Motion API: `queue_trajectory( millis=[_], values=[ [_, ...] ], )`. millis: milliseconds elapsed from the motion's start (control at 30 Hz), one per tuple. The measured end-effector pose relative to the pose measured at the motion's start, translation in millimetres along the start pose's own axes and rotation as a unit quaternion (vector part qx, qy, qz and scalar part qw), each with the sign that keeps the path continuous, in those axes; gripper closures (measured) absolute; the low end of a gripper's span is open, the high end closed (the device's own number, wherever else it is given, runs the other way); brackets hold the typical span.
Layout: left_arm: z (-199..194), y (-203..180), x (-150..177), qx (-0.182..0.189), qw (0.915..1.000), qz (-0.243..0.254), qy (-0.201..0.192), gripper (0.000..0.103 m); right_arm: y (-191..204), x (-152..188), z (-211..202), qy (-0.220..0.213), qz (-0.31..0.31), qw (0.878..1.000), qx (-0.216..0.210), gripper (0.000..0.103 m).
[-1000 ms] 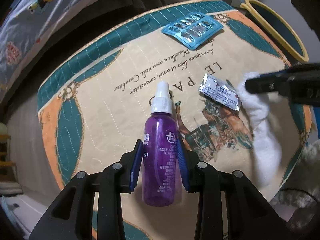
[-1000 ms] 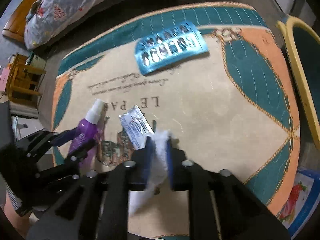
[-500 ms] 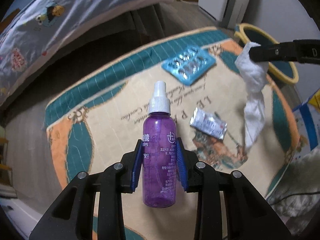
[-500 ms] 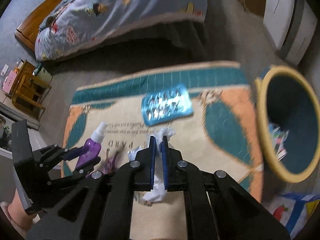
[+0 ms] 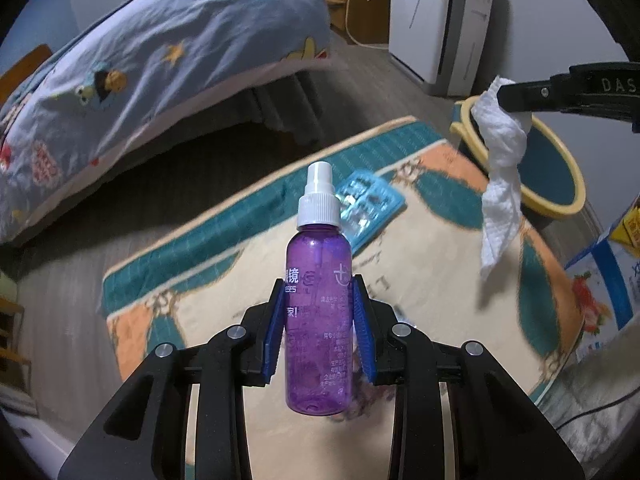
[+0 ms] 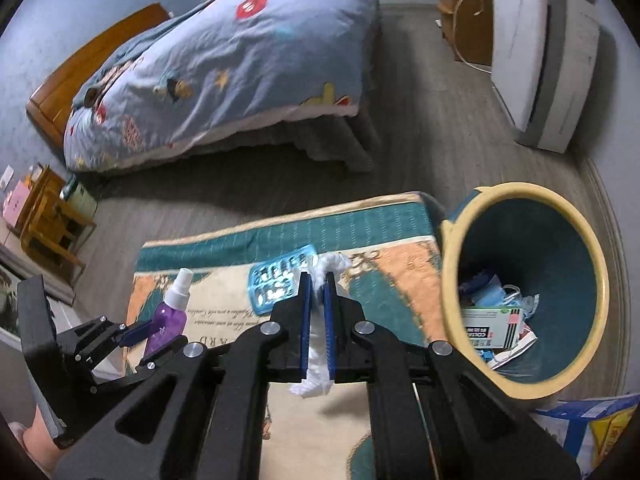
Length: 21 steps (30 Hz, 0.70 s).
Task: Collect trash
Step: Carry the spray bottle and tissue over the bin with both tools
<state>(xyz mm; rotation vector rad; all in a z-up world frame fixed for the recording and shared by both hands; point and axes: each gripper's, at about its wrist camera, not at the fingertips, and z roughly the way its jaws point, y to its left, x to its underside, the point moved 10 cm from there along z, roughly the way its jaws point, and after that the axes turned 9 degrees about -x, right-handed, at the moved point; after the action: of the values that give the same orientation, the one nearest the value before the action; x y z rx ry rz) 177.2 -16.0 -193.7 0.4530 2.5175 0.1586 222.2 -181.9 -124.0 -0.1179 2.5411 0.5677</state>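
Observation:
My left gripper (image 5: 319, 304) is shut on a purple spray bottle (image 5: 319, 308) with a white nozzle, held upright above the rug; it also shows in the right wrist view (image 6: 166, 322). My right gripper (image 6: 317, 280) is shut on a crumpled white tissue (image 6: 316, 364), which hangs in the air at the right of the left wrist view (image 5: 500, 184). A blue blister pack (image 6: 276, 286) lies on the rug (image 6: 380, 236), also in the left wrist view (image 5: 366, 204). The yellow-rimmed teal trash bin (image 6: 592, 240) stands right of the rug with trash inside.
A bed with a blue cartoon quilt (image 6: 224, 64) stands beyond the rug. A white appliance (image 6: 536, 56) is at the back right. A printed bag (image 5: 600, 284) lies right of the rug. Wooden furniture (image 6: 48, 216) stands at the left.
Both grippers have lifted away from the rug with the bottle and the tissue. The right gripper has moved nearer the trash bin. The silver sachet is out of sight.

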Motion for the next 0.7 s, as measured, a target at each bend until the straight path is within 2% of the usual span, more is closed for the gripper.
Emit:
queue_trajectory(
  millis=[333,700],
  values=[
    [-2,-37,-34,0.026,0.9995,0.005,-0.019,0.070,-49,-13,-28,-0.028,0.035,0.999,0.011,0.097],
    [-1,-105,-64,0.056,0.9973,0.040,-0.028,0.070,-117,-15,-63,-0.056,0.080,0.994,0.039,0.097]
  ],
)
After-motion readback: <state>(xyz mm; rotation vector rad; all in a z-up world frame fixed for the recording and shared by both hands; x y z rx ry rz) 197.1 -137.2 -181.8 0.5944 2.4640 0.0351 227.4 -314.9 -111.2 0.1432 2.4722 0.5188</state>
